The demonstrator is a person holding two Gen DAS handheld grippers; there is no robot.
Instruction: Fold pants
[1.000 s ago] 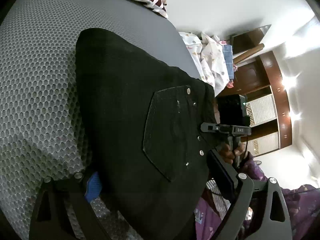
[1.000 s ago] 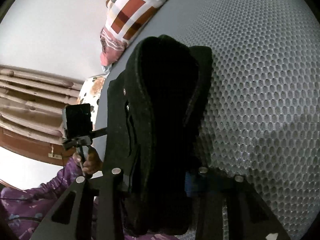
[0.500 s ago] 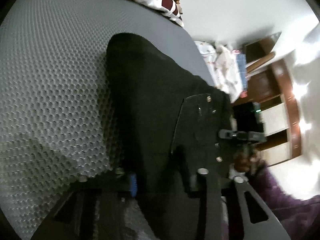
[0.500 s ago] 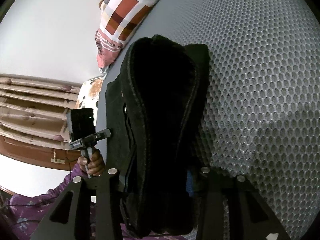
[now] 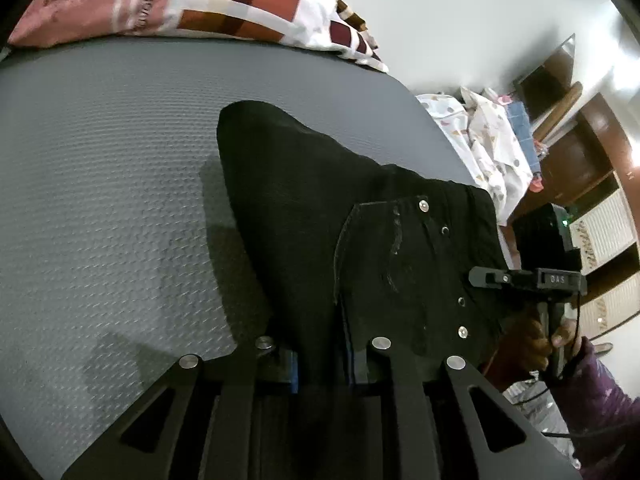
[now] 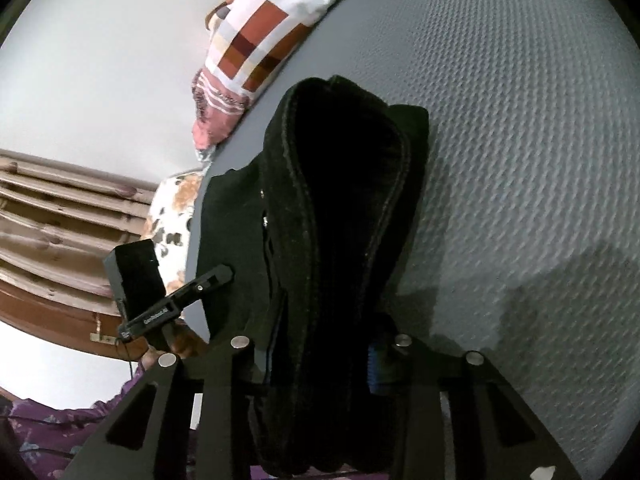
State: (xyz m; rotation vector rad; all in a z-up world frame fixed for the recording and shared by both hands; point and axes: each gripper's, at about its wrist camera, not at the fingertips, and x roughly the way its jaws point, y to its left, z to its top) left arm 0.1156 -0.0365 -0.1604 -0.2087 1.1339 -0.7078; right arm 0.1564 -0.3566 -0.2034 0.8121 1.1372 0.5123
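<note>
Grey textured mattress [image 5: 100, 208] fills most of both views, white wall behind it. Patchwork pillow [image 5: 208, 4] lies at the far edge, 11 to 12 o'clock in the left wrist view, 12 o'clock in the right wrist view [image 6: 272, 40]. Black pants [image 5: 352, 232] bunched and lifted off the mattress, running from centre down to 6 o'clock in both views; back pocket with metal rivets faces the left wrist camera, thick stitched seam or waistband edge faces the right wrist camera [image 6: 344, 248]. Left gripper [image 5: 324, 356] at 6 o'clock, fingers drawn narrow and clamped on a fold of the pants, blue pad just showing beside the cloth. Right gripper [image 6: 320, 352] likewise at 6 o'clock, fingers pressed against a thick bundle of the pants, blue pad visible on the right finger. Each gripper shows in the other's camera: right one at 3 to 4 o'clock in the left wrist view, held by a hand [image 5: 536, 340] in a purple sleeve; left one at 8 o'clock in the right wrist view. Printed cloth heap [image 5: 484, 140] beyond the mattress corner at 2 o'clock, wooden furniture [image 5: 576, 148] behind it.
</note>
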